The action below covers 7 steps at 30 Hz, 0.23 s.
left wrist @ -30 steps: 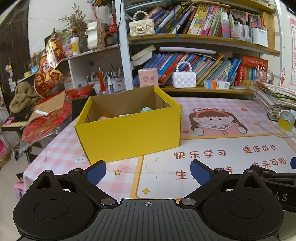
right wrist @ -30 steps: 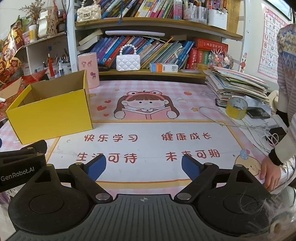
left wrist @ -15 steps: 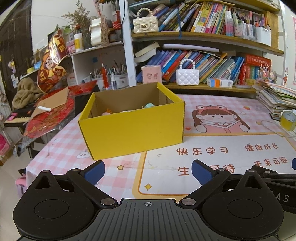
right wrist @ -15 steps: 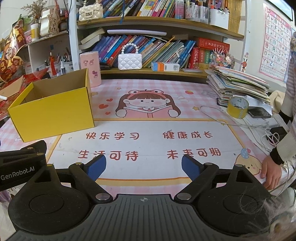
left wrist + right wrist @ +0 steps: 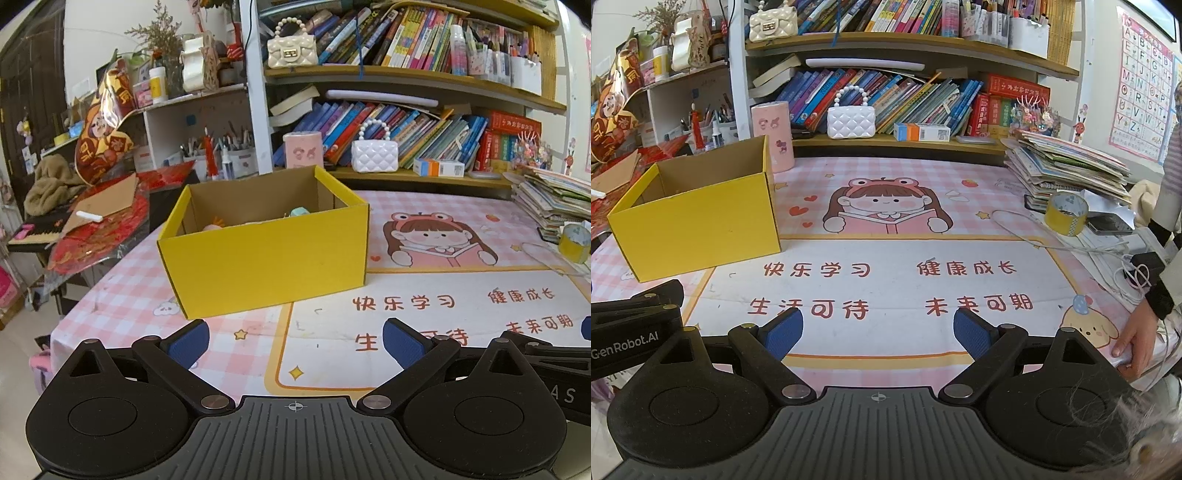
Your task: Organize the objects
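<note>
An open yellow cardboard box [image 5: 266,258] stands on the pink printed table mat [image 5: 424,306], ahead of my left gripper [image 5: 295,341]. Small toys [image 5: 295,213] lie inside it, mostly hidden by its front wall. The box also shows at the left of the right wrist view [image 5: 698,229]. My left gripper is open and empty, a little short of the box. My right gripper [image 5: 877,334] is open and empty above the mat's red lettering. The left gripper's body [image 5: 631,332] shows at the right view's left edge.
A roll of yellow tape [image 5: 1065,214], white cables [image 5: 1108,251] and a stack of books [image 5: 1067,166] lie at the table's right. A person's hand [image 5: 1134,339] rests on the right edge. Bookshelves with a white handbag [image 5: 851,120] and a pink cylinder [image 5: 772,136] stand behind.
Both grippers have risen and pulled back slightly, so the box looks a little lower and farther. Both stay open and empty.
</note>
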Tool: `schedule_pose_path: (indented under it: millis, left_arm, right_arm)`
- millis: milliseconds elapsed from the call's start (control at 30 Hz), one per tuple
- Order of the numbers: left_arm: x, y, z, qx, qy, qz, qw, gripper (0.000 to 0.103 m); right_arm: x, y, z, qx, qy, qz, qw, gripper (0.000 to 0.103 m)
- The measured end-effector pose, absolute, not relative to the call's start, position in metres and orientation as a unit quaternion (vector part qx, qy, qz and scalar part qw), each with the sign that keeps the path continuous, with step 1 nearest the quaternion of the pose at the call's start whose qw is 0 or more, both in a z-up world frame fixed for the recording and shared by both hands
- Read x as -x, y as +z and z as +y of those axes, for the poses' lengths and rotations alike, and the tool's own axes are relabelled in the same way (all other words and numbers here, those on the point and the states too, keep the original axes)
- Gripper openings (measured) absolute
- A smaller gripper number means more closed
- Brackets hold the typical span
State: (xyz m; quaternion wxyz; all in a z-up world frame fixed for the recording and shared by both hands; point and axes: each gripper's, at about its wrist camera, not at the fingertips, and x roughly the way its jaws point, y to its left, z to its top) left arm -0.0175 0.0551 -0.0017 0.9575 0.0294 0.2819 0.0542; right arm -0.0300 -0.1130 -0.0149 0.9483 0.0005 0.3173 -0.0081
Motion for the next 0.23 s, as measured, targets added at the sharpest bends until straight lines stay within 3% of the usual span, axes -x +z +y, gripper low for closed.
schedule_pose_path:
  millis: [233]
  left_arm:
    - [0.0169,-0.0016,0.0554,-0.026,0.052,0.284,0.957,0.102]
  right_arm:
    - [0.0296,-0.0154,-0.1133,0.003,-0.010,0.317,0.948,0.088]
